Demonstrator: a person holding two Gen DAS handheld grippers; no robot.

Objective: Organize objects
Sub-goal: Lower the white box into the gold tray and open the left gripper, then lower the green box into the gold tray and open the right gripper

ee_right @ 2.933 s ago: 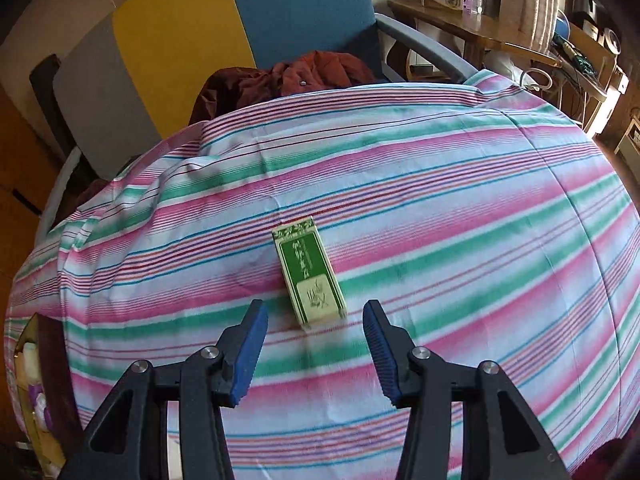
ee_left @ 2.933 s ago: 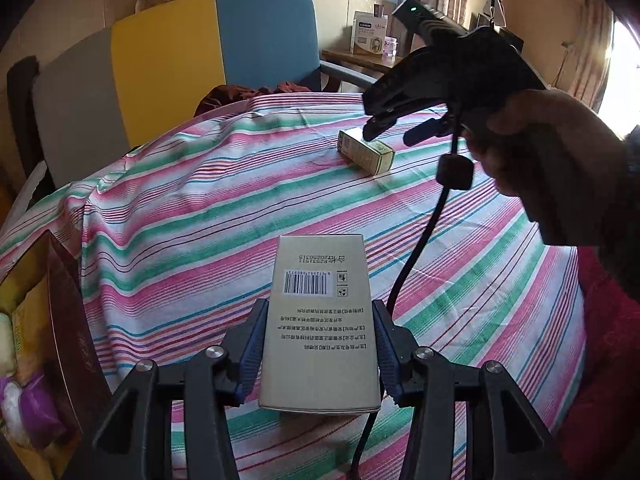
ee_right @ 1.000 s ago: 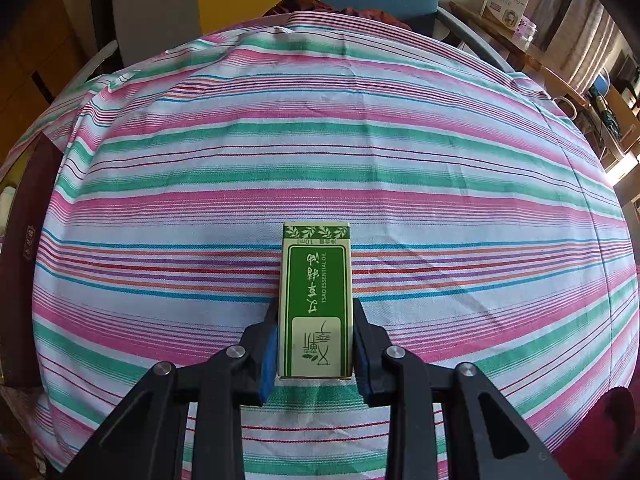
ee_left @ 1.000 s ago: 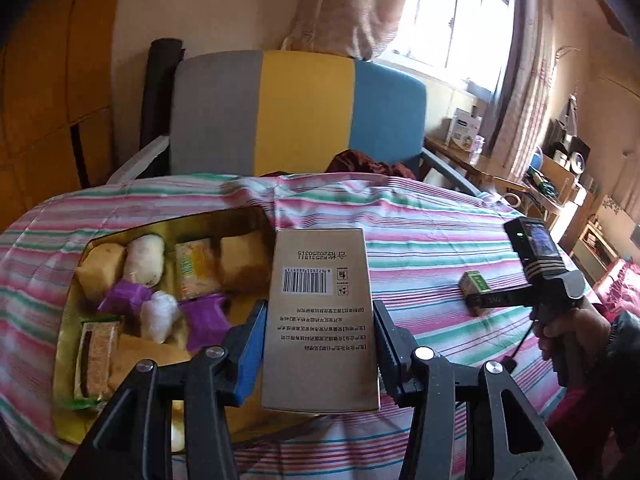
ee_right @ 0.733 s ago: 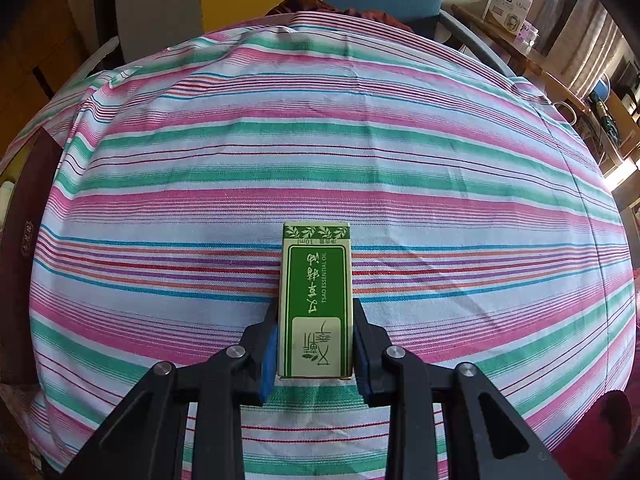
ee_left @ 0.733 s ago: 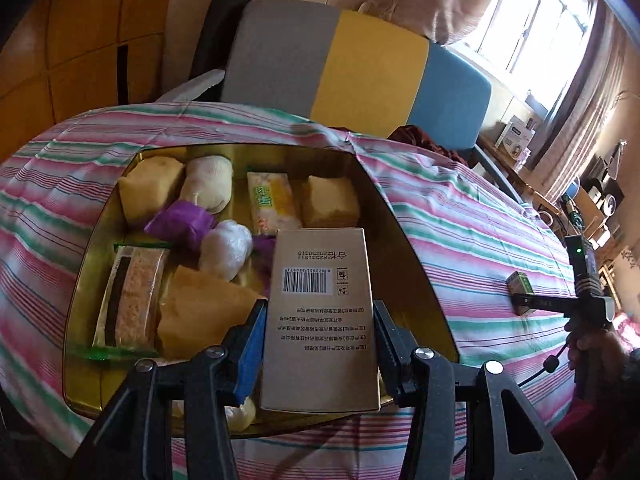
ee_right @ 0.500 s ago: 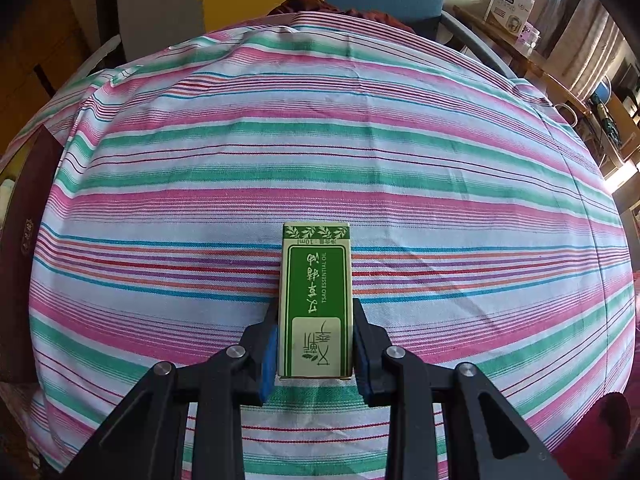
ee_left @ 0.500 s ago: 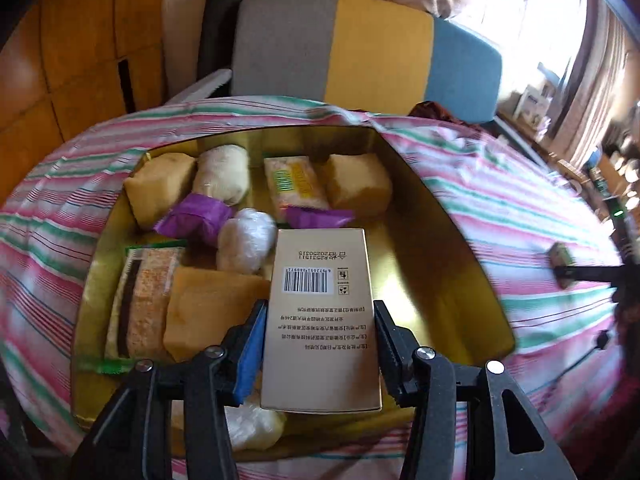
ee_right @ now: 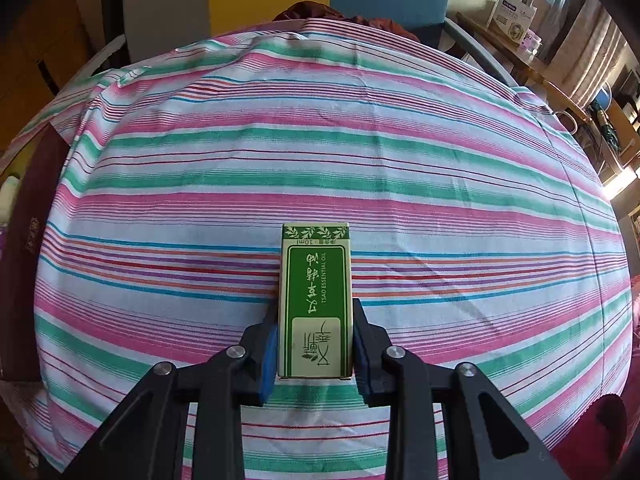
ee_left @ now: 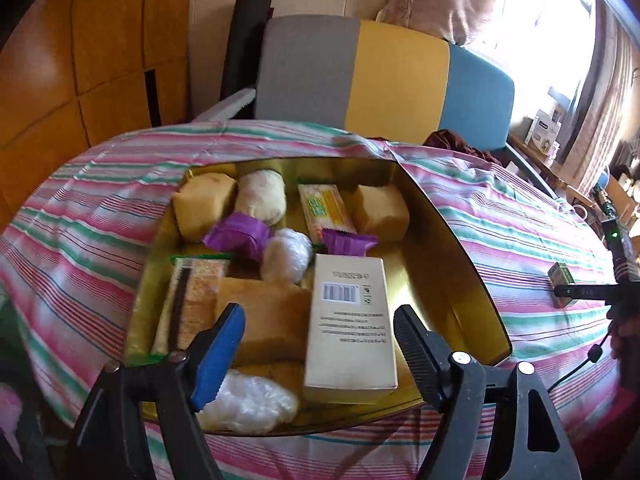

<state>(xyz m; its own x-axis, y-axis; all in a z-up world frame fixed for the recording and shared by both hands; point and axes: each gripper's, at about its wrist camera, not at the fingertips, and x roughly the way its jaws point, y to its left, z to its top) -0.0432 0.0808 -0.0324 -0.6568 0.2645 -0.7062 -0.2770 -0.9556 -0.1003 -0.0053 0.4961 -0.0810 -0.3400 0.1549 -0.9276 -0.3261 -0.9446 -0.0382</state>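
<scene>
striped tablecloth [ee_right: 360, 160], green box [ee_right: 315, 304] clamped in right jaws; beige box [ee_left: 349, 328] loose between just-opened left jaws, in tin [ee_left: 472, 280]

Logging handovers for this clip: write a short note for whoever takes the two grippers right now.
Left gripper: open, its jaws have just been opening; the beige box lies between them, released in the gold tin among the wrapped snacks.
Right gripper: shut on the green essential-oil box, over the striped tablecloth.
Done: beige box in the tin.
Left: withdraw the left gripper; the green box probably goes into the tin next.
</scene>
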